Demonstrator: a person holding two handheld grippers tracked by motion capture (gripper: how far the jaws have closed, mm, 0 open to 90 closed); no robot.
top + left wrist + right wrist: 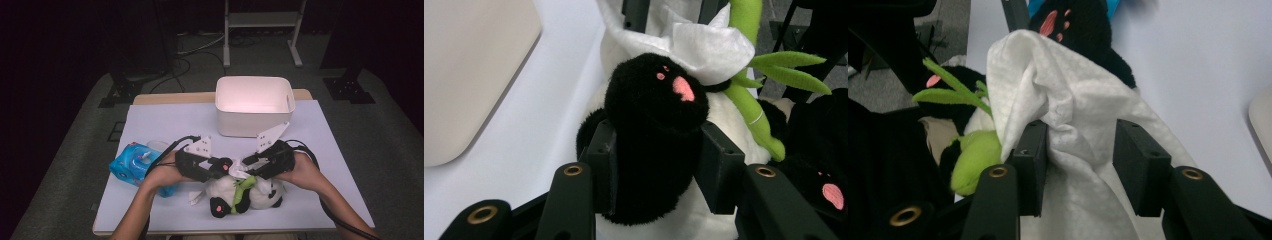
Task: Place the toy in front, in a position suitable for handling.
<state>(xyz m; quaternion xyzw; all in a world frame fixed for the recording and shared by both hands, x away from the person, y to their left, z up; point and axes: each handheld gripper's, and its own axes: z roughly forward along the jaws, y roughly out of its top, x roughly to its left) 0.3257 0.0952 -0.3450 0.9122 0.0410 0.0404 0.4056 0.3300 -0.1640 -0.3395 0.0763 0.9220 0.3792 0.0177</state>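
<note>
A black and white plush panda (260, 196) with a green bamboo stalk (241, 190) lies near the table's front edge. My left gripper (223, 167) comes in from the left and is shut on the panda's black limb (654, 125), both pads pressing into the fur. A white tissue (1048, 90) is draped over the panda's raised paw (1073, 20). My right gripper (1080, 160) comes in from the right, tips facing the left one. Its jaws stand apart with the tissue bunched loosely between them.
A white plastic bin (255, 125) stands behind the grippers at mid table. A blue tissue pack (131, 164) lies at the left, beside the left hand. The pale table top (165, 122) has free room at the back left and far right.
</note>
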